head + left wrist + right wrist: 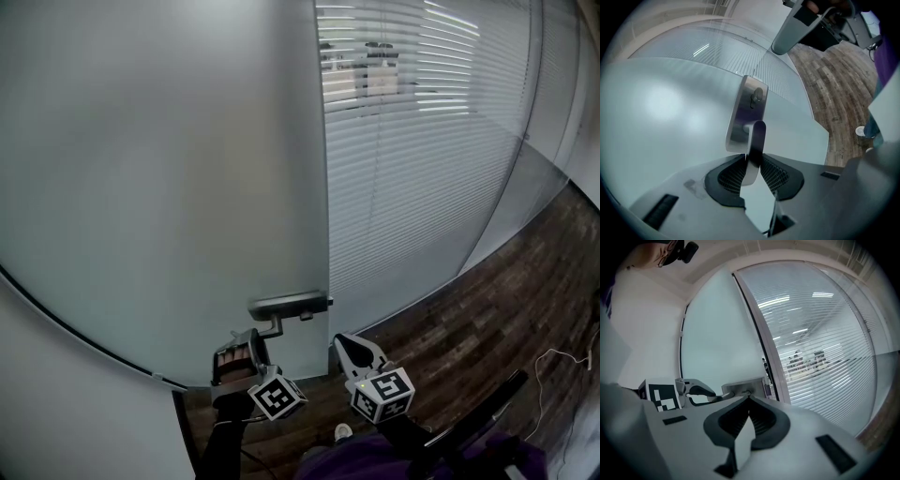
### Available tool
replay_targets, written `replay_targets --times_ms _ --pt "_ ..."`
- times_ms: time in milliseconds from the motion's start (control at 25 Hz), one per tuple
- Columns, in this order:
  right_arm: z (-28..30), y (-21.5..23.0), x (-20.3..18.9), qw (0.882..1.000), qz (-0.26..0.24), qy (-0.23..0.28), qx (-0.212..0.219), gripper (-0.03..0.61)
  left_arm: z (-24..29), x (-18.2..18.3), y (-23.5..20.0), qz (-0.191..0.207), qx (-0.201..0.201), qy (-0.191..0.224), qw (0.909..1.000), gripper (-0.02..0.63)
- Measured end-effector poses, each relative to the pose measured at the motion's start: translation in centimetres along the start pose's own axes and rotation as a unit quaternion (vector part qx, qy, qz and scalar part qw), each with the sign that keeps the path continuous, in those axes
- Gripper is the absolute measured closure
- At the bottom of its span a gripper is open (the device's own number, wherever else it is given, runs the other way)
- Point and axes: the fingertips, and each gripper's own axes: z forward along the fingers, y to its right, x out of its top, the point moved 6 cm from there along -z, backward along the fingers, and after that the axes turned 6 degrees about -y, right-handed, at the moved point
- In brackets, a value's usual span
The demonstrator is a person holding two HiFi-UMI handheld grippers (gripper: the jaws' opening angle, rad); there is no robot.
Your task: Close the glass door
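Wood-plank floor [506, 300] and a blind-covered partition [422, 141] lie right of the frosted glass door [169, 187], which fills the left of the head view, its free edge beside that partition. Left tool [753, 159] is clamped on the door's metal lever handle [758, 133]; right tool [749, 401] sits just beside it, jaws together and empty. Judging by the dark gap at the door edge, closing looks under way but unfinished, with the last swing into the frame and the release to come. Door is a plain milky pane, its handle on a brushed backplate [745, 108].

frosted grey door [159, 187], brown plank floor [506, 300]
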Motion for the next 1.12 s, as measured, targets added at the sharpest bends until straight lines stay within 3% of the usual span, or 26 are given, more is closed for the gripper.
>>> replay_targets --times_ms 280,520,680,1120 --pt "0.6 0.0 0.2 1.0 0.005 -0.001 0.007 0.581 0.9 0.5 -1.0 -0.015 -0.007 0.001 0.9999 0.515" --pt "1.4 -0.5 -2.1 1.0 0.013 0.006 -0.002 0.581 2.4 0.2 0.7 -0.008 -0.002 0.006 0.9999 0.515" --pt "1.8 -1.4 0.1 1.0 0.013 0.007 -0.01 0.581 2.2 0.7 -0.5 -0.022 -0.032 0.017 0.9991 0.515" --pt "3.1 -1.7 0.9 0.999 0.022 0.018 -0.029 0.581 4.0 1.3 -1.5 -0.017 -0.038 0.025 0.9988 0.515"
